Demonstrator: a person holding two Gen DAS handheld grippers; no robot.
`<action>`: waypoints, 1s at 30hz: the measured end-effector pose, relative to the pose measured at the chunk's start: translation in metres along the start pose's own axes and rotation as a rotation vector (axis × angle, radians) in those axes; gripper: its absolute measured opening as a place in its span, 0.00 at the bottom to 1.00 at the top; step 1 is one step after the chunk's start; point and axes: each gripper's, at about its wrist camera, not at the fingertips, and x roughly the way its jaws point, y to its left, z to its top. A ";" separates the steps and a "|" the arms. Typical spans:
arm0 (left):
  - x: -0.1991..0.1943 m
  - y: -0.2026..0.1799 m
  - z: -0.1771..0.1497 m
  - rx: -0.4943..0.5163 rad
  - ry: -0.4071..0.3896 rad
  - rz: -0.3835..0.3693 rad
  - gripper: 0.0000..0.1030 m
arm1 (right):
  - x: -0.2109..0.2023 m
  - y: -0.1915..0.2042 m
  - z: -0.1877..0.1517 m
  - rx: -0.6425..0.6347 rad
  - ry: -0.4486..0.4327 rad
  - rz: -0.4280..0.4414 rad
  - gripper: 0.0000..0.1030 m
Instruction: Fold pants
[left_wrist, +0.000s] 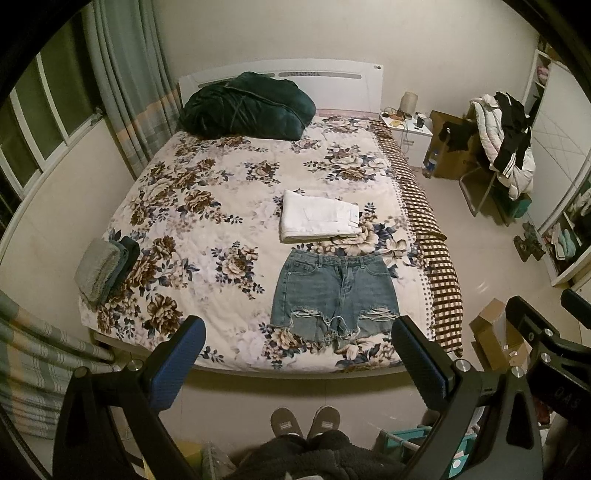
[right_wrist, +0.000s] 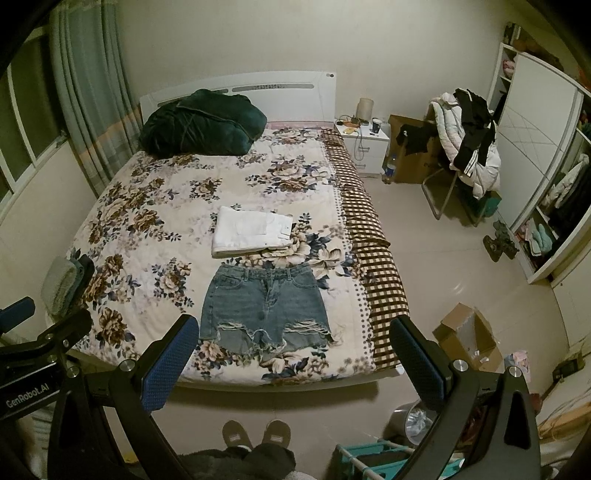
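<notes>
Blue denim shorts (left_wrist: 334, 293) lie flat, unfolded, near the foot of the floral bed (left_wrist: 207, 206), waistband toward the headboard; they also show in the right wrist view (right_wrist: 264, 304). Folded white pants (left_wrist: 317, 216) lie just beyond them, also in the right wrist view (right_wrist: 251, 230). My left gripper (left_wrist: 299, 354) is open and empty, held high above the floor before the bed's foot. My right gripper (right_wrist: 295, 354) is open and empty, beside it at the same height; its frame shows at the right in the left wrist view (left_wrist: 546, 339).
A dark green duvet (left_wrist: 247, 105) sits at the headboard. Folded towels (left_wrist: 103, 269) lie at the bed's left edge. A nightstand (left_wrist: 406, 133), cardboard boxes (left_wrist: 495, 332), a clothes-laden chair (left_wrist: 506, 147) and a wardrobe (right_wrist: 543, 177) stand to the right. My slippered feet (left_wrist: 304, 421) are below.
</notes>
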 end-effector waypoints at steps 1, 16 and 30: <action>0.000 0.000 0.000 0.000 0.000 -0.001 1.00 | -0.001 0.001 0.002 0.001 0.001 0.001 1.00; -0.001 -0.004 0.006 0.005 0.002 -0.010 1.00 | -0.004 -0.002 0.004 0.001 -0.001 0.000 1.00; 0.065 0.019 0.028 -0.002 -0.075 0.071 1.00 | 0.060 -0.012 0.030 0.088 0.051 0.041 1.00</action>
